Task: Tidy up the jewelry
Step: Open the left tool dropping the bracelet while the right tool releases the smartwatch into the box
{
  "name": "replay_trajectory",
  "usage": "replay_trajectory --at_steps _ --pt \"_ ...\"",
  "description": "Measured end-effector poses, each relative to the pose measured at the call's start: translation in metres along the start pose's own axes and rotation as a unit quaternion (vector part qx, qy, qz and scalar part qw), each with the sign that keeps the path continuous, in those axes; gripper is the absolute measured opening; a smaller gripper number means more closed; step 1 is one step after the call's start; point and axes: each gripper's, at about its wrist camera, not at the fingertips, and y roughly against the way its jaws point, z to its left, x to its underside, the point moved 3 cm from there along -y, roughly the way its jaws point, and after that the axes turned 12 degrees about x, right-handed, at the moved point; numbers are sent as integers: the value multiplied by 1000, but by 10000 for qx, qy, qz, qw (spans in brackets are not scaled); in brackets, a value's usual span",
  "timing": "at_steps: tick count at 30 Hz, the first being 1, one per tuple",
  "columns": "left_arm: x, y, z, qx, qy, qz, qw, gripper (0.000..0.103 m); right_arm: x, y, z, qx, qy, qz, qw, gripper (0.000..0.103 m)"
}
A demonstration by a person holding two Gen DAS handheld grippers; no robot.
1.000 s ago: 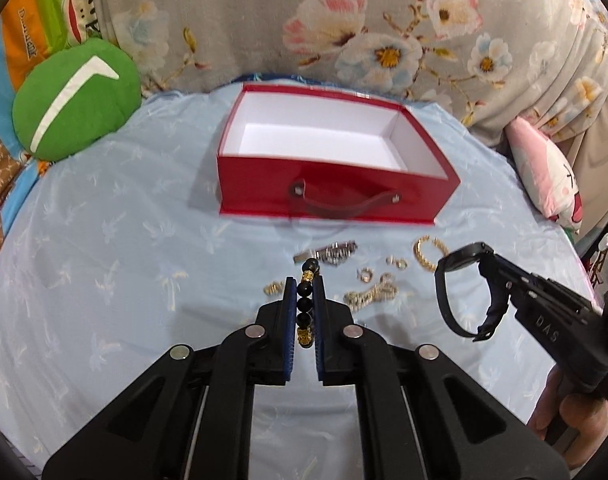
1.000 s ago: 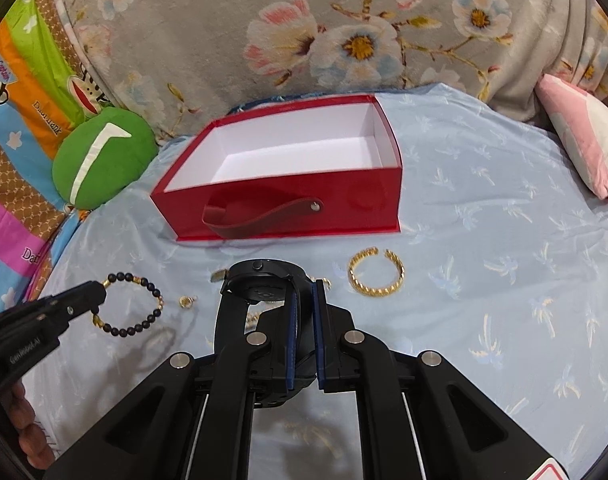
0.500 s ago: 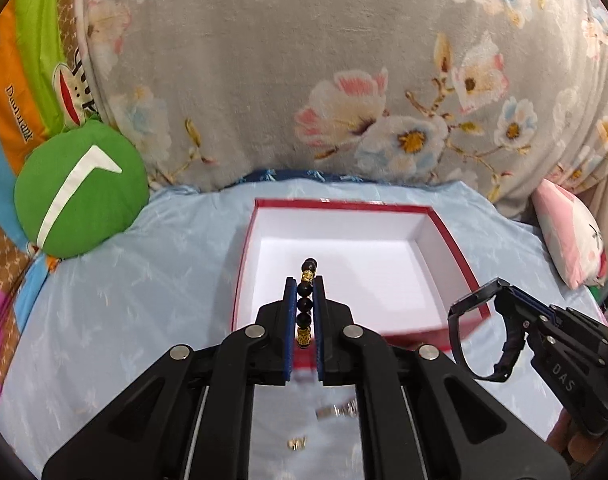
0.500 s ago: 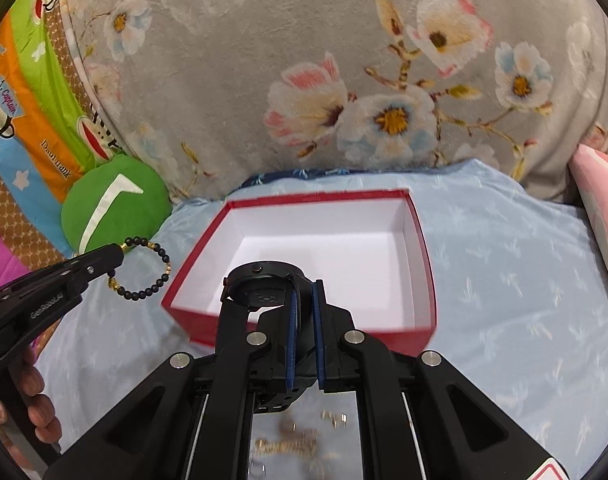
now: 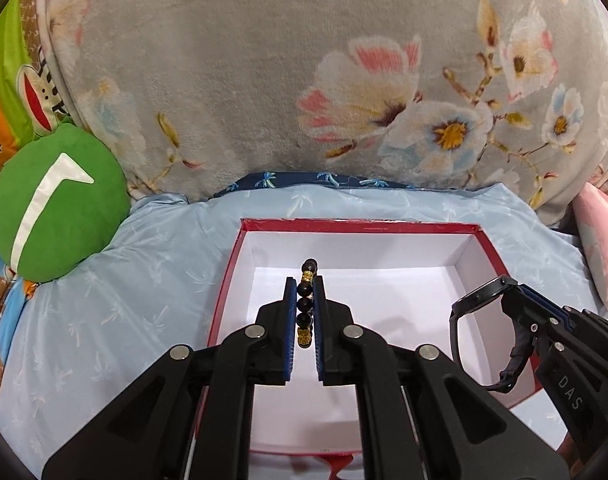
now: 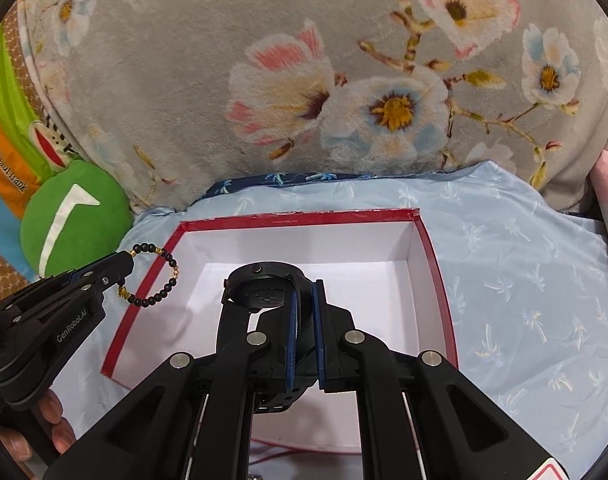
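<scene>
The left gripper point(image 5: 304, 316), marked "GenRobot.AI", pinches a bead bracelet point(image 6: 159, 276) over the red box's point(image 5: 360, 225) rim at 9 o'clock. The right gripper point(image 6: 306, 328), marked "DAS", clamps a black watch point(image 6: 259, 288) above the box's white inside, toward 3 o'clock.

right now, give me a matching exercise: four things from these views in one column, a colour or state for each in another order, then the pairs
1. bead bracelet
2. watch
3. box
4. round cushion

a. green with a white mark
b. red outside, white inside, nothing in it
c. clamped in the right hand-held gripper
d. clamped in the left hand-held gripper

Pairs: 1-d, 2-c, 3-b, 4-a
</scene>
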Motion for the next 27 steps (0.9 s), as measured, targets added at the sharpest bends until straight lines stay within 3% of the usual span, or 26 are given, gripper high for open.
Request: replay_trajectory --at_steps 10,13,14,15,16,17,19,27 --pt "7 -43 1 -45 28 238 9997 7 9 -44 0 94 -7 277 9996 9" --pt "9 -51 1 -46 27 285 9996 7 10 -50 -1 90 -42 215 9997 17" --pt "9 -54 2 -25 59 304 9995 10 10 -50 -1 173 -28 134 9998 36" --pt "8 -56 5 13 156 305 9994 29 8 -49 -1 271 -8 52 9996 51" --pt "8 -59 7 34 257 338 9991 48 7 -47 -2 380 -14 -80 9992 74" --pt "7 -60 12 -8 392 343 9986 83 4 -41 -4 486 -62 -301 9983 76" --pt "2 -47 18 -115 544 -15 9985 89 -1 -30 -9 618 -87 -539 9966 76" --pt "2 21 27 -291 348 -258 9986 92 6 39 -39 633 -111 -767 9950 76"
